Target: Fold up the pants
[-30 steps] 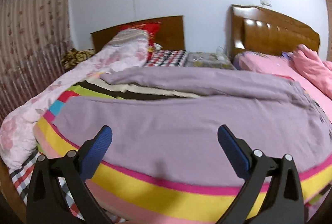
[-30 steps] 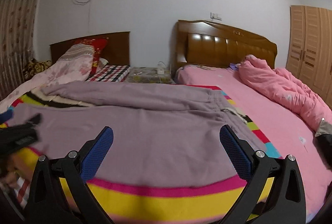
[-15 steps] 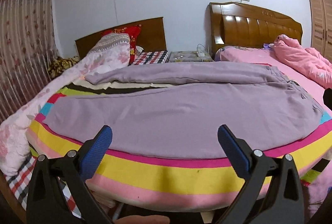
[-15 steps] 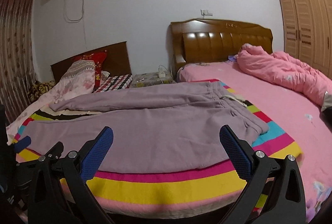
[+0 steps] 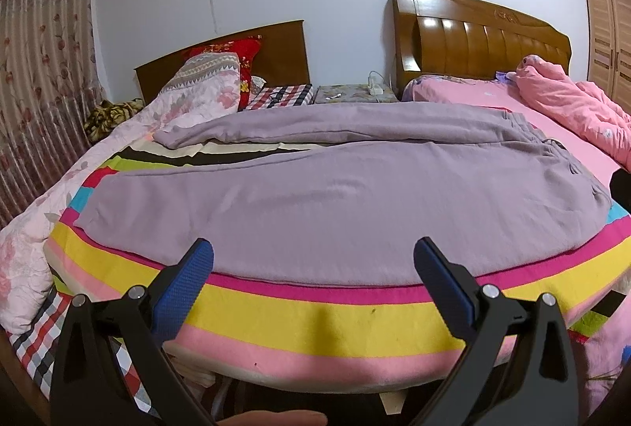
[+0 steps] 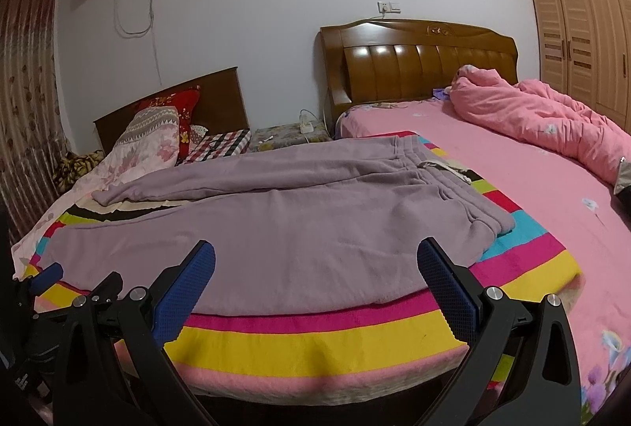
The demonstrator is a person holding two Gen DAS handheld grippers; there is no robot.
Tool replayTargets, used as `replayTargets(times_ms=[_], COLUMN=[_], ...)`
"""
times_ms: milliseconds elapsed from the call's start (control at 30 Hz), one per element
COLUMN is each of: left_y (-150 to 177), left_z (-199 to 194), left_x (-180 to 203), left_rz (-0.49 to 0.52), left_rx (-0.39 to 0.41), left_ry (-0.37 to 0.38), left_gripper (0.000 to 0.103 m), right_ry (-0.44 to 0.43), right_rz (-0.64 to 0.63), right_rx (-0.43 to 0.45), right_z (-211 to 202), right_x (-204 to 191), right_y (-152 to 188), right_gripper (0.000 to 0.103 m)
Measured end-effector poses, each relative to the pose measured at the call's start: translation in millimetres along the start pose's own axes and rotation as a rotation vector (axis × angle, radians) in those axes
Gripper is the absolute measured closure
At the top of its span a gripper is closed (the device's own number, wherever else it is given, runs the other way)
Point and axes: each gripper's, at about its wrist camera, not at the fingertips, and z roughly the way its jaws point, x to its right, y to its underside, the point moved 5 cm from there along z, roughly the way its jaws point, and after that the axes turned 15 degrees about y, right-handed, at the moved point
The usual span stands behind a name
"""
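Mauve sweatpants [image 5: 323, 197] [image 6: 284, 221] lie spread flat across a striped blanket [image 5: 323, 311] [image 6: 315, 343] on the bed, waistband to the right, both legs running left, the far leg angled away. My left gripper [image 5: 313, 252] is open, empty, held just off the near blanket edge in front of the near leg. In the right wrist view my right gripper [image 6: 315, 254] is open and empty too, before the near leg toward the waist. The left gripper [image 6: 47, 274] shows at that view's lower left.
A pink floral quilt [image 5: 35, 221] lies at the left. A second bed with a pink sheet [image 6: 532, 197] and bunched pink duvet [image 6: 532, 118] sits to the right. Wooden headboards [image 6: 426, 63], a nightstand [image 6: 292, 136] and a wardrobe [image 6: 579, 31] line the far wall.
Both grippers have pulled back from the bed and risen; more of the pants and the blanket edge shows now. Both stay open and empty.
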Motion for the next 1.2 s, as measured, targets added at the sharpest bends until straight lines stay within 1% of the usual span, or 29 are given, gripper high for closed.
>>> replayTargets(times_ms=[733,767,800,867,967,1200], left_y=[3.0,2.9,3.0,2.6,2.4,1.9], left_z=[4.4,4.3,3.2,0.9,1.0,0.8], left_x=[-1.7,-1.9,-3.7,-5.8,-7.1,-5.8], left_rz=[-0.001,-0.001,-0.006,-0.012,-0.020,-0.013], left_rx=[-0.017,-0.015,-0.004,0.018,0.013,0.004], left_ry=[0.009,0.005,-0.019,-0.030,-0.007,0.010], left_gripper=[0.001,0.001,0.001,0.001,0.002,0.001], right_ry=[-0.004,-0.004,-0.005,-0.006,-0.006,-0.012], right_rz=[0.011,0.011,0.011,0.009,0.005,-0.008], right_rx=[-0.024,-0.025,-0.027,-0.028,-0.028,-0.029], right_z=[4.7,4.7,4.8,4.8,4.5,4.7], right_x=[1.9,1.9,1.9,1.3,-0.3,-2.2], right_y=[2.6,2.8,3.0,3.4,3.7,4.6], right_gripper=[0.004,0.004,0.004,0.004,0.004,0.004])
